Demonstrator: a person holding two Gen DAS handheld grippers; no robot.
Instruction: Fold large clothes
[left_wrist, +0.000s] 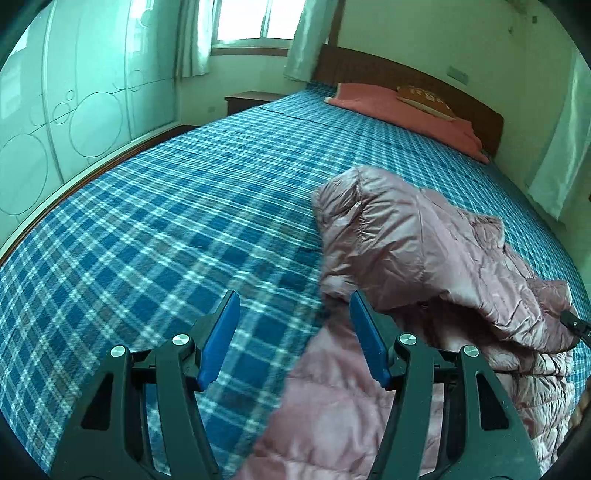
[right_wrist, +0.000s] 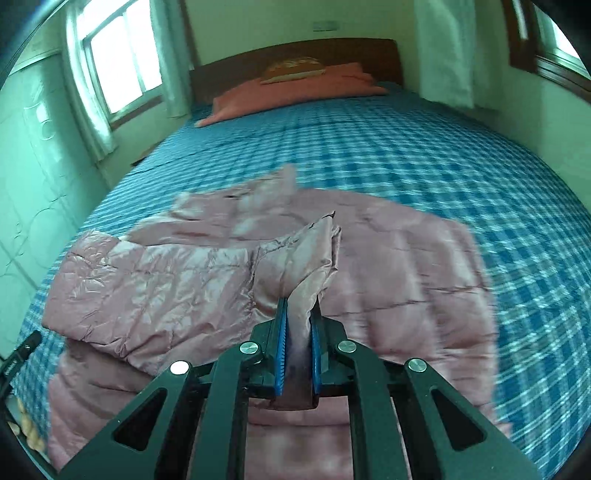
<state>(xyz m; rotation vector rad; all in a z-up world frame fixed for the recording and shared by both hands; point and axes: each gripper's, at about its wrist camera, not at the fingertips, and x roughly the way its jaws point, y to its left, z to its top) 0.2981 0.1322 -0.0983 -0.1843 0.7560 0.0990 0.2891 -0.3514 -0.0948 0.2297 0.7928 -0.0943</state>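
Note:
A pink quilted down jacket (right_wrist: 192, 273) lies crumpled on the blue plaid bed sheet (right_wrist: 424, 162). My right gripper (right_wrist: 299, 306) is shut on a pinched fold of the jacket's fabric, which stands up between the blue pads. In the left wrist view the jacket (left_wrist: 424, 251) lies to the right, with a lifted part draped over the lower layers. My left gripper (left_wrist: 291, 301) stands open low over the sheet at the jacket's left edge. Its right finger (left_wrist: 369, 343) rests against the pink fabric, and nothing is pinched between its pads.
A salmon folded blanket (right_wrist: 288, 96) and an orange cushion (left_wrist: 424, 99) lie by the brown headboard (left_wrist: 406, 75). A pale wardrobe (left_wrist: 74, 110) runs along the left, with a nightstand (left_wrist: 247, 99) under the window. The other gripper's black tip (left_wrist: 576, 325) shows at the right edge.

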